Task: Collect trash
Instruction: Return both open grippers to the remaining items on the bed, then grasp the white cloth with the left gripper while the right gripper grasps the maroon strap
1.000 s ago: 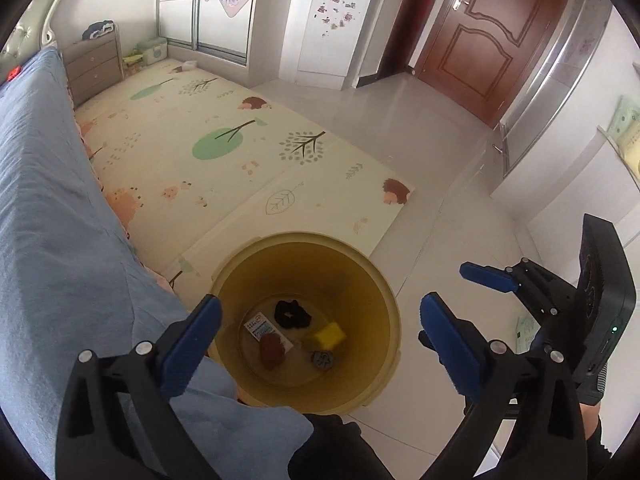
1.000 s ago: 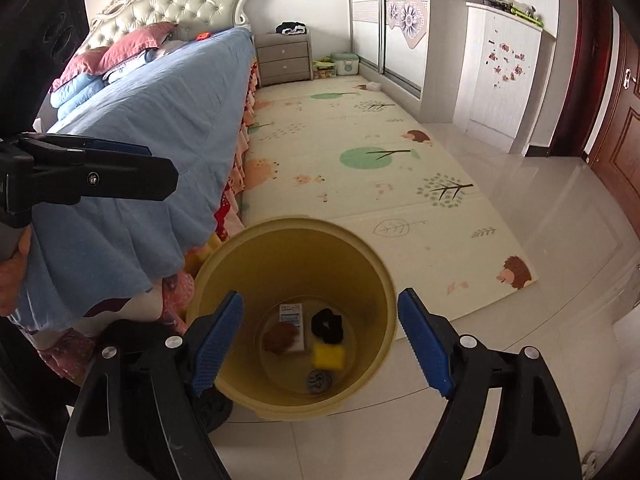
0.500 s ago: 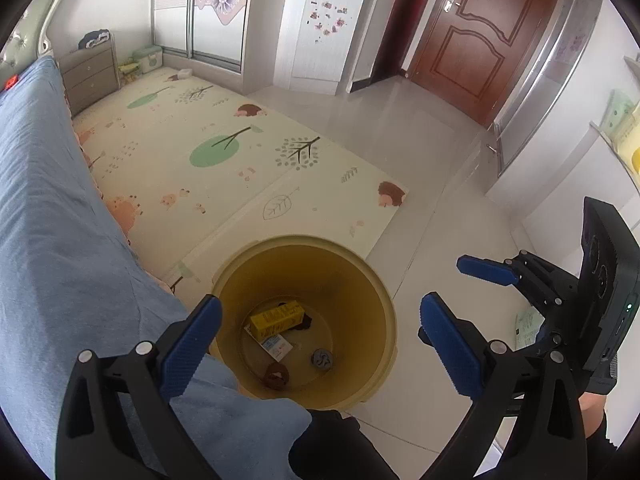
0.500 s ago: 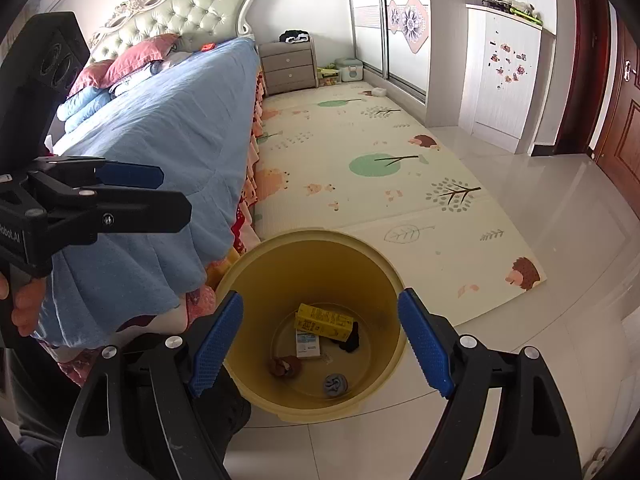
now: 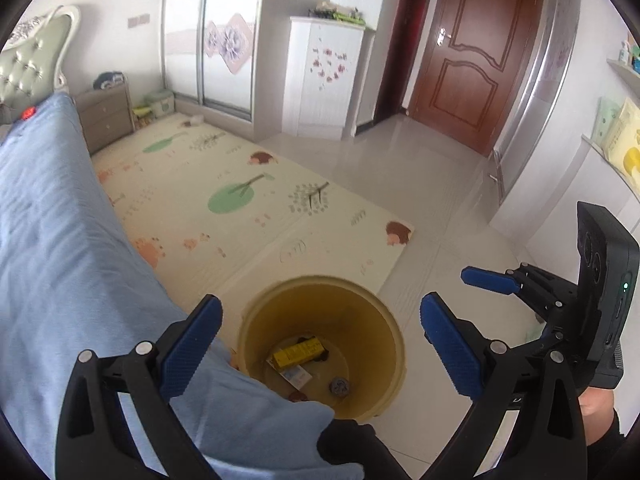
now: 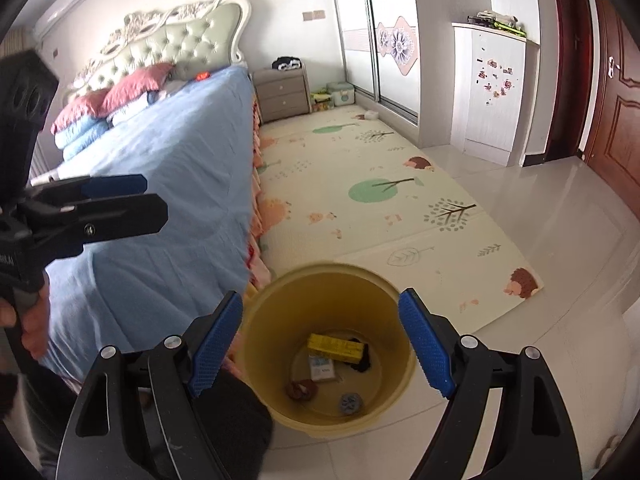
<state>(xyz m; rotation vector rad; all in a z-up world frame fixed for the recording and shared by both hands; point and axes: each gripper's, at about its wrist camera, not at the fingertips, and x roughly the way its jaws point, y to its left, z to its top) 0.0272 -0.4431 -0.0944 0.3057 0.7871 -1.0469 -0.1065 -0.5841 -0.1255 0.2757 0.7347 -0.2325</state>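
A yellow bin [image 6: 328,360] stands beside the bed [image 6: 160,200], holding a yellow box [image 6: 336,347]. Both the left gripper [image 5: 320,344] and right gripper [image 6: 320,344] hang above it, tilted down, jaws wide and empty.

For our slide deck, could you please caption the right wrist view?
Open right tongs above a yellow bin holding collected trash.

Bright, even daylight, glare on the floor tiles [image 5: 404,168], slight blur, strong fisheye bending with dark corners.

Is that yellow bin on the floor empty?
No. The yellow bin stands upright and holds a yellow box, a small carton and some scraps, far from full.
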